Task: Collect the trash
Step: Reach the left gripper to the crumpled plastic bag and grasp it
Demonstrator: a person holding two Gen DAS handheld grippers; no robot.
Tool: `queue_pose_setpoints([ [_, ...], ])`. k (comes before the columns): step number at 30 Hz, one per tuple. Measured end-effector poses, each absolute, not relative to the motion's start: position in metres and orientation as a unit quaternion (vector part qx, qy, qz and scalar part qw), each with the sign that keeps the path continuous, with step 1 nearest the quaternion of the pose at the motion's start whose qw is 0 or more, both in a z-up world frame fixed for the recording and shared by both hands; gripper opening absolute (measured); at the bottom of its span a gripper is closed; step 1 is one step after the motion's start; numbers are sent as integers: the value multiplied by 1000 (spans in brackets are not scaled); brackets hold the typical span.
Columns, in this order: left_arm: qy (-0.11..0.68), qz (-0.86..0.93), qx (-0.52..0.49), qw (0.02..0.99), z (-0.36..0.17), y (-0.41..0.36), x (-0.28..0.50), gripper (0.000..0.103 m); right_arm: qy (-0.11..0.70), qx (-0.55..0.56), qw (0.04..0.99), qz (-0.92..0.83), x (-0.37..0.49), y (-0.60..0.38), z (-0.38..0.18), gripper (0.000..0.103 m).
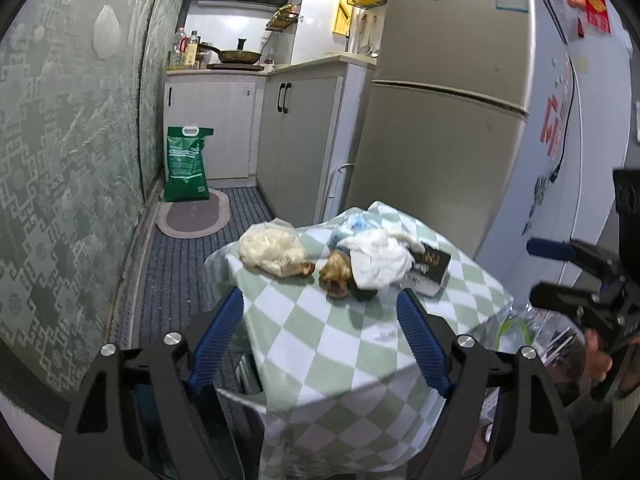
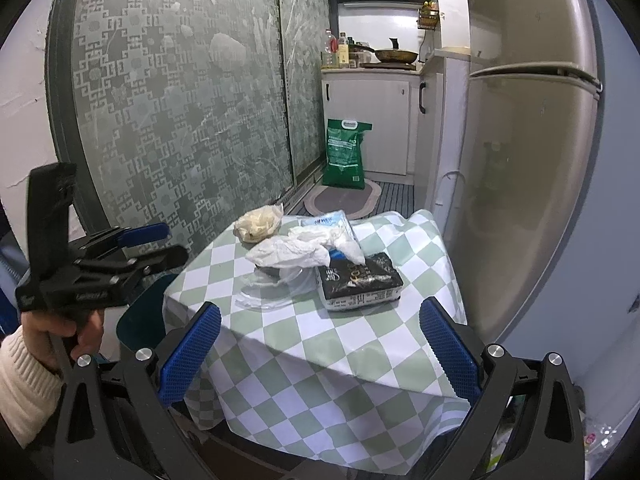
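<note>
A small table under a green-and-white checked cloth carries the trash. On it lie a crumpled cream bag, a brown scrap, a white crumpled wrapper, a blue-and-white packet and a black box. My left gripper is open in front of the near table corner, short of the trash, with nothing gripped. My right gripper is also open and wide, just before the black box and white wrapper. Each gripper shows at the edge of the other's view: right gripper, left gripper.
A fridge stands close on the table's right and a patterned glass door on its left. Beyond are a floor mat, a green sack and kitchen cabinets. A clear plastic bag hangs by the right hand.
</note>
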State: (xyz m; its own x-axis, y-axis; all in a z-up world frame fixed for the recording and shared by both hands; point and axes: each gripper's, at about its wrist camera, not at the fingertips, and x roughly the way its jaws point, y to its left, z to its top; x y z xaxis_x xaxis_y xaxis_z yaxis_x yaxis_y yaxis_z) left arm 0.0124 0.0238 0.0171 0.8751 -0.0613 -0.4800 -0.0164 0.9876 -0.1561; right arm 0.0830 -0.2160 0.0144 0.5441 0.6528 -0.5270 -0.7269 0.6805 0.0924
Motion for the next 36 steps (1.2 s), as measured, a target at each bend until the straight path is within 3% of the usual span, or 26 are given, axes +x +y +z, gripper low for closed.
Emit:
queue_pose_setpoints([
  [8, 268, -4, -71, 961, 25, 41, 50, 59, 268, -71, 878, 389, 94, -214, 30, 94],
  [11, 283, -2, -56, 958, 24, 48, 70, 53, 274, -77, 879, 382, 103, -211, 32, 82],
  [13, 297, -9, -49, 954, 24, 52, 84, 42, 282, -72, 877, 383, 110, -210, 31, 78],
  [18, 326, -18, -8, 945, 26, 57, 120, 40, 298, -82, 874, 376, 131, -203, 32, 72],
  [30, 406, -51, 18, 912, 2, 60, 174, 41, 308, -90, 859, 399, 176, -174, 50, 72],
  [32, 427, -59, 17, 902, -6, 60, 178, 32, 313, -84, 855, 405, 178, -171, 45, 72],
  [35, 433, -56, 31, 899, -10, 56, 180, 29, 323, -77, 849, 410, 181, -167, 39, 72],
  [36, 432, -54, 28, 900, -10, 57, 180, 24, 325, -74, 846, 415, 182, -166, 38, 72],
])
